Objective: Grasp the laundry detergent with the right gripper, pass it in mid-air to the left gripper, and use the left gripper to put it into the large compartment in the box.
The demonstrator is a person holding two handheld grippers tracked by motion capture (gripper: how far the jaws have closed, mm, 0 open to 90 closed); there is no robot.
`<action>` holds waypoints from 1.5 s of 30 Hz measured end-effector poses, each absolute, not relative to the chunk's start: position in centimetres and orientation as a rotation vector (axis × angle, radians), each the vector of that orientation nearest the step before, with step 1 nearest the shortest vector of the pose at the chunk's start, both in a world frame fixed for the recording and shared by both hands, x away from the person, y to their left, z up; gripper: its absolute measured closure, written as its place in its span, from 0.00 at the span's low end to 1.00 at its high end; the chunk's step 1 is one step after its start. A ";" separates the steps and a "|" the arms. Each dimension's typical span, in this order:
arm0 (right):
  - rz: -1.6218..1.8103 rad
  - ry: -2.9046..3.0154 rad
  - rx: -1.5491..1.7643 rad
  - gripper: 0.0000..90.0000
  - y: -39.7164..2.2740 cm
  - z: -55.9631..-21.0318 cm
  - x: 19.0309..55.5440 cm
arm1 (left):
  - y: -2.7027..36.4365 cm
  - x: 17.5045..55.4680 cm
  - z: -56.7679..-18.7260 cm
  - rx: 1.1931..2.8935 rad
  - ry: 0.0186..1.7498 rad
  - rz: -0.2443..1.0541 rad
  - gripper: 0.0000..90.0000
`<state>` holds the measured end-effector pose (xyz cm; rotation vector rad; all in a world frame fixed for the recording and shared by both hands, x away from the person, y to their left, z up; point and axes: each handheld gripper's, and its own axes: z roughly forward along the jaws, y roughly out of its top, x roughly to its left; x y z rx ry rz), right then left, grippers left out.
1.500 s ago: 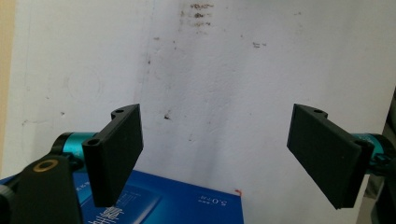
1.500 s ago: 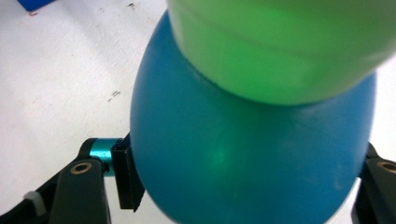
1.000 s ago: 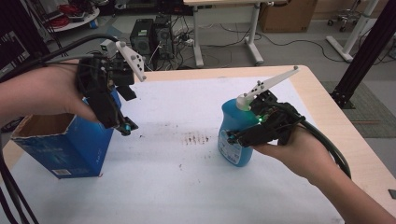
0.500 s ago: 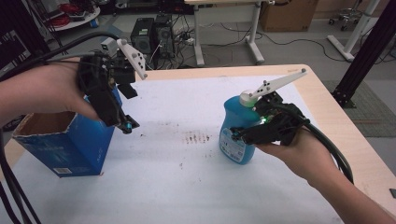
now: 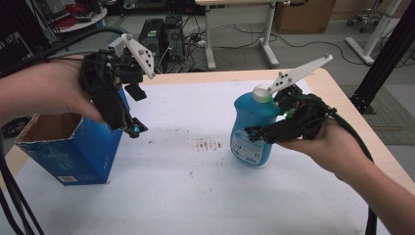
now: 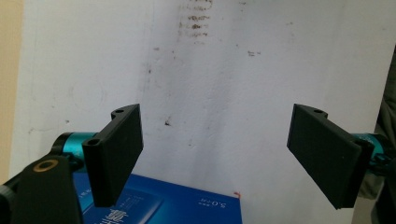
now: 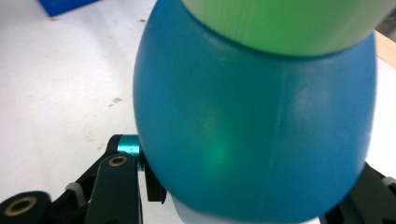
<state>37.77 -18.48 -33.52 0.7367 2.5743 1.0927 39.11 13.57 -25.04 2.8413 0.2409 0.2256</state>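
While the right hand-held gripper (image 5: 262,134) clamps the blue bottle (image 5: 252,129) upright on the white surface (image 5: 195,186), its jaws having just closed on it, the left hand-held gripper (image 6: 215,154) hangs with jaws wide and empty. It hovers just above the blue box (image 5: 68,147) at the surface's left side

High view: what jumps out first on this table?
A rounded blue plastic bottle with a pale cap stands right of centre, the right gripper shut on it. At the left edge sits an open blue cardboard box, the left gripper open above it.
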 end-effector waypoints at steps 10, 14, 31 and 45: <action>1.153 2.720 0.460 0.51 -17.8 -30.8 39.9 | 12.8 39.2 -22.1 2.806 0.193 0.225 0.21; 1.204 2.751 0.377 0.51 -17.1 -29.6 40.6 | 12.5 39.3 -20.6 2.786 0.171 0.215 0.21; 1.305 2.831 0.082 0.51 -12.6 -25.9 42.2 | 10.2 40.0 -15.1 2.696 0.076 0.187 0.20; 1.255 2.861 -0.071 0.51 -9.2 -24.7 41.7 | 8.1 40.6 -15.5 2.726 0.067 0.111 0.21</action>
